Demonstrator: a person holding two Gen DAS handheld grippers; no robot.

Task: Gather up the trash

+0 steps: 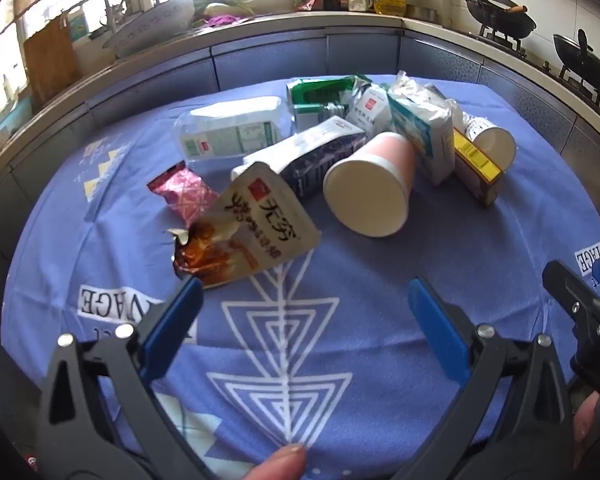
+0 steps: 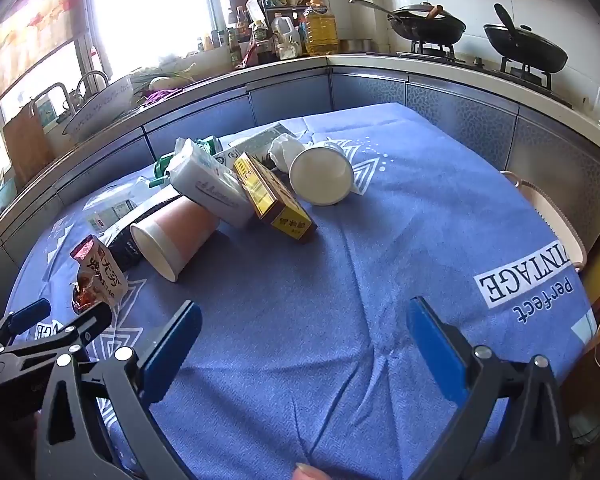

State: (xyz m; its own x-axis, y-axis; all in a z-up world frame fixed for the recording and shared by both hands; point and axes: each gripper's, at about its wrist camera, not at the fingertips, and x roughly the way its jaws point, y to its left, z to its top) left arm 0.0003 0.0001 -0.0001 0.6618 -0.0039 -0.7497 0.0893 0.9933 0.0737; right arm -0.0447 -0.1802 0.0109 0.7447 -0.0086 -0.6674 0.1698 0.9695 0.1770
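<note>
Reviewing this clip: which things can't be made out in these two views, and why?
- Any trash bin: none appears in either view.
- Green packet: mostly covered by other wrappers in the left wrist view, a sliver in the right.
- Pink paper cup: only an empty rim shows; its depths are unseen.
- Yellow box: print too small.
- Left tongs and right tongs: open, holding nothing.
</note>
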